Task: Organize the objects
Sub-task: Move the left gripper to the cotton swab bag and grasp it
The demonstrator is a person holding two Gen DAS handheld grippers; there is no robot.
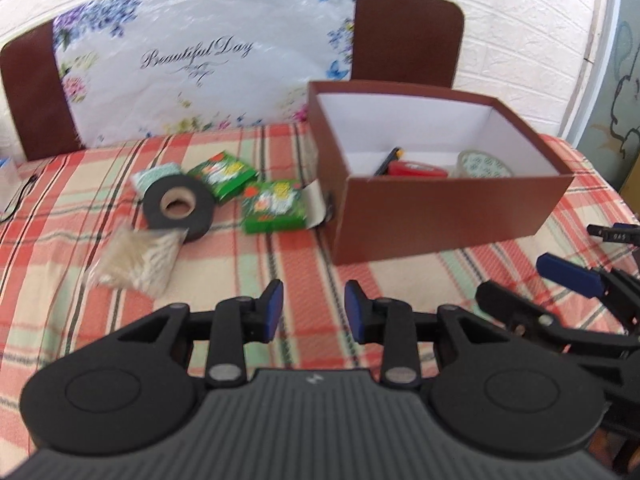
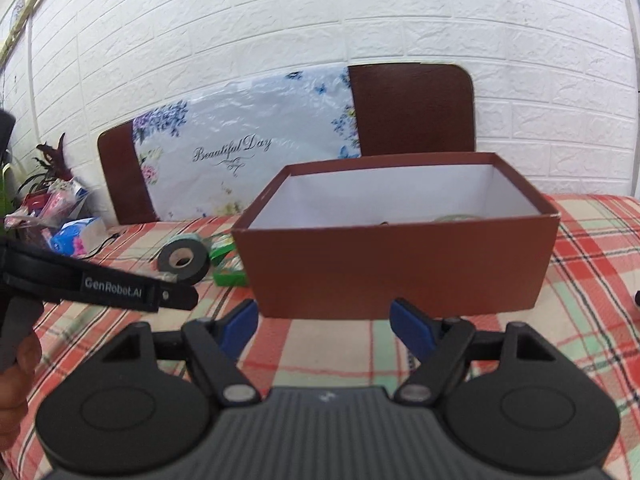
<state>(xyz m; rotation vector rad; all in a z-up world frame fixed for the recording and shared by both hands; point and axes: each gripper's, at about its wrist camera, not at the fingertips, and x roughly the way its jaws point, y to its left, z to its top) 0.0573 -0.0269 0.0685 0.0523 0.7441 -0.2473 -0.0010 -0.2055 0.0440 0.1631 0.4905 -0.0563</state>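
The left gripper [image 1: 314, 312] had its jaws a little apart, with nothing between them, only the checked tablecloth [image 1: 304, 264] below. The right gripper [image 2: 324, 326] had its jaws wide apart and empty too, pointing at the near wall of the brown box [image 2: 396, 268]. Just past the left jaws lay a clear bag of cotton swabs [image 1: 140, 260]. It looked soft, light and slippery, so a pinch on its bunched top would likely work best. Touching the bag, farther in, lay the black tape roll [image 1: 178, 206]. It looked stiff and a bit heavier, good to grab across its ring wall. Near it, toward the far edge of the table, sat two green packets [image 1: 272, 206], the nearer one close to the box's left wall. They looked light and easy to squash, so a gentle hold across the flat sides seemed right. The box stood at the right side of the table, open, with a pen [image 1: 386, 162], a red thing [image 1: 418, 169] and a clear tape roll [image 1: 484, 165] already inside.
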